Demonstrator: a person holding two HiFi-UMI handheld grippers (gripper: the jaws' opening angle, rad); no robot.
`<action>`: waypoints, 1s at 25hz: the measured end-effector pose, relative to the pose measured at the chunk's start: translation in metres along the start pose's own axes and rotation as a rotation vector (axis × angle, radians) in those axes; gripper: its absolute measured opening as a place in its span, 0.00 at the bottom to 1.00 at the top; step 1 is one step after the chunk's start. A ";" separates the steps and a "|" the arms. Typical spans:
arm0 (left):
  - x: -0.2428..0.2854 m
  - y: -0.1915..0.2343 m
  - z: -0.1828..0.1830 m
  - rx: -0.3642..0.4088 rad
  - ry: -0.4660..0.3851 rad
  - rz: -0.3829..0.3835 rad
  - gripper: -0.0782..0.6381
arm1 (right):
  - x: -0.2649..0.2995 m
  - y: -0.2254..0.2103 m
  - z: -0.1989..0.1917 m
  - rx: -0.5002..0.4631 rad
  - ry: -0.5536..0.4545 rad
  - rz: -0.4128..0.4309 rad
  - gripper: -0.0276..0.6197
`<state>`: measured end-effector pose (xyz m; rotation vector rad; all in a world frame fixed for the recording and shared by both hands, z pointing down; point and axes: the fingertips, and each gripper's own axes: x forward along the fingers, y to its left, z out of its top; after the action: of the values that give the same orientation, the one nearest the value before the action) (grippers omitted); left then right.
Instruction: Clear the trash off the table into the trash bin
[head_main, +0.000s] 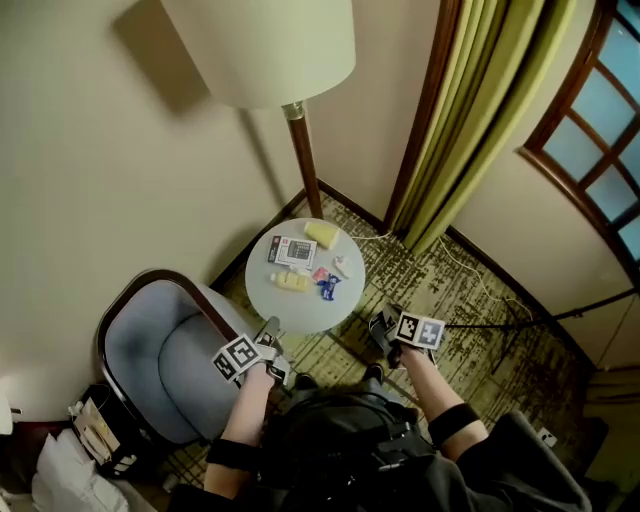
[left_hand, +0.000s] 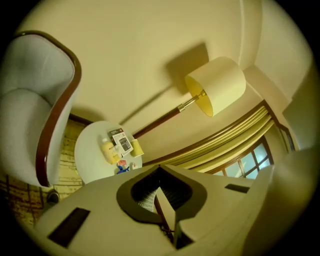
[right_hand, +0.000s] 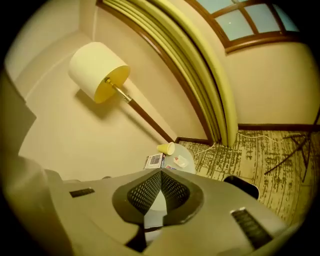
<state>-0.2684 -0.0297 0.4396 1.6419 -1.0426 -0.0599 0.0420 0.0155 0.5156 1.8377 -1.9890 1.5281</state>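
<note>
Two grippers are in your hands, and both are closed tight with nothing in them; the left gripper (head_main: 270, 338) hangs over the near edge of the round table (head_main: 300, 312), next to the grey armchair (head_main: 160, 355); the right gripper (head_main: 384, 326) hangs over the carpet, just off the table's right side; all the trash lies on the far half of the table, ahead of both sets of jaws and not touching them; a yellow cup (head_main: 321, 234) lies on its side at the far edge; a calculator pack (head_main: 293, 251) lies flat near it; a yellow bottle (head_main: 292, 282) lies in the middle; a blue wrapper (head_main: 327, 288) and a white wrapper (head_main: 342, 267) lie on the right side; in the left gripper view your jaws meet at the tips, and the blue wrapper (left_hand: 121, 168) is the nearest bit of trash, up and to the left of them; in the right gripper view the jaws are pressed together too, and the yellow cup (right_hand: 166, 148) and the white wrapper (right_hand: 180, 161) sit past the tips, well apart from them; a tall floor lamp (head_main: 262, 45) stands behind the table by the wall.
</note>
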 end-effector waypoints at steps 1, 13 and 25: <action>-0.001 -0.002 0.008 0.031 -0.015 0.006 0.11 | 0.003 0.011 0.008 -0.039 -0.003 0.016 0.04; -0.020 -0.055 0.084 0.852 -0.178 0.174 0.11 | 0.013 0.136 0.067 -0.703 -0.098 0.143 0.04; -0.062 -0.094 0.080 1.103 -0.341 0.164 0.11 | -0.036 0.201 0.069 -1.018 -0.245 0.221 0.04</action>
<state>-0.2931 -0.0533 0.3061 2.5684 -1.6190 0.4316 -0.0634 -0.0389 0.3361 1.3909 -2.4179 0.1282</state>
